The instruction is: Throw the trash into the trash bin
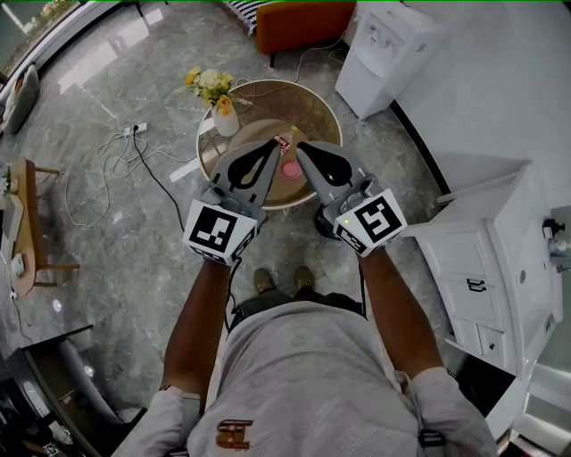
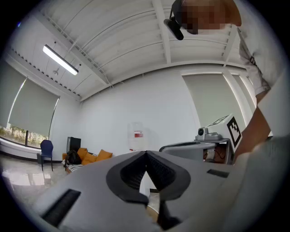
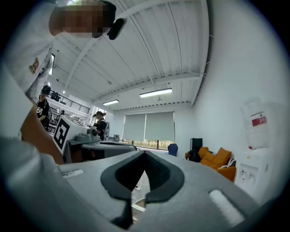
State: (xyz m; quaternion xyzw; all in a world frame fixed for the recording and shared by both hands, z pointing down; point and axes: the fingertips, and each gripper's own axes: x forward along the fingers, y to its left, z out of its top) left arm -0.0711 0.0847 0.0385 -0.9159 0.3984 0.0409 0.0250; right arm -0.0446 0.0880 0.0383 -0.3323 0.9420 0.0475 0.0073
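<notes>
- The left gripper [image 1: 273, 148] is closed and empty. In the left gripper view its dark pads meet at the tips, with only a narrow gap lower down.
- The right gripper [image 1: 302, 148] is closed as well. The right gripper view shows its jaw tips pressed together with nothing between them.
- Both grippers are held level, side by side, and angle in toward each other over a round table [image 1: 299, 105].
- The trash lies on that table. A small pink piece [image 1: 290, 170], round and cup-like, shows in the gap between the two grippers.
- A little wrapper [image 1: 285, 141] with red and white print lies just ahead of the jaw tips. Its exact shape is too small to tell.
- Ahead of the left gripper and to its left, a white vase [image 1: 226, 120] of yellow and white flowers [image 1: 210, 84] stands near the table's edge.
- Further ahead, past the table, is an orange sofa [image 1: 303, 22].
- Ahead of the right gripper and to its right, a white water dispenser [image 1: 388, 49] stands against the wall.
- A white cabinet [image 1: 500, 259] stands well to the right of the right gripper.
- Well to the left of the left gripper, a power strip [image 1: 136, 130] with loose white cable lies on the grey marble floor [image 1: 134, 232].
</notes>
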